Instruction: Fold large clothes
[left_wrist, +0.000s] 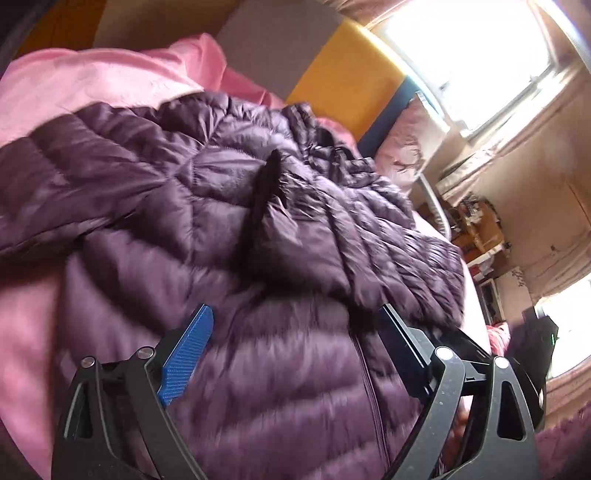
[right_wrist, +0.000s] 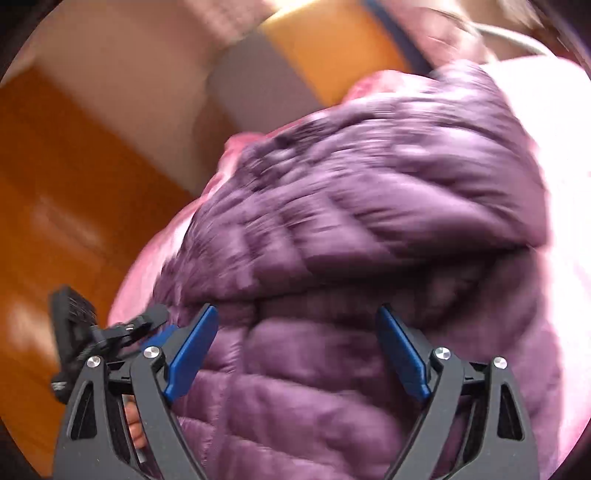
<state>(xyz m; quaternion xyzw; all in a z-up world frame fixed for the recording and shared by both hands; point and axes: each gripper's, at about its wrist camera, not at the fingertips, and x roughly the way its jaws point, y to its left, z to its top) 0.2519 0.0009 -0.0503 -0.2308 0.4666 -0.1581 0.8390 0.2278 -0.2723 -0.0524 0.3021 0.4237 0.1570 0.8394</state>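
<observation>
**One Jacket on the Bed, Two Grippers Spread Wide Above It**

While both views are smeared by blur, one purple quilted jacket (left_wrist: 229, 206) shows clearly, lying rumpled on a pink bedsheet (left_wrist: 74, 85) with a sleeve or flap doubled over its middle. The right wrist view shows the same jacket (right_wrist: 351, 206) from the other side, with a thick fold running across it and the sheet (right_wrist: 554, 147) bright beyond.

Two grippers are in play. The left gripper (left_wrist: 297, 314) sits low over the jacket's lower body, tilted so that the bed slopes across the picture. Its jaws stand wide apart with nothing between them, and its two blue fingers (left_wrist: 186, 354) frame the quilted fabric without pinching it. Whether the tips touch the cloth cannot be told.

The right gripper (right_wrist: 297, 314) is posed in much the same way, pointing down at the jacket near its zip line. Its jaws are also spread wide and hold nothing, and both blue fingers (right_wrist: 192, 350) are visible. In that view, part of the left gripper (right_wrist: 77, 332) shows at the left edge, over a wooden floor (right_wrist: 55, 184).

One pink pillow (left_wrist: 406, 144) leans at the head of the bed, against a headboard of yellow and grey panels (left_wrist: 347, 81). Two bright windows (left_wrist: 469, 48) show in the left wrist view.
</observation>
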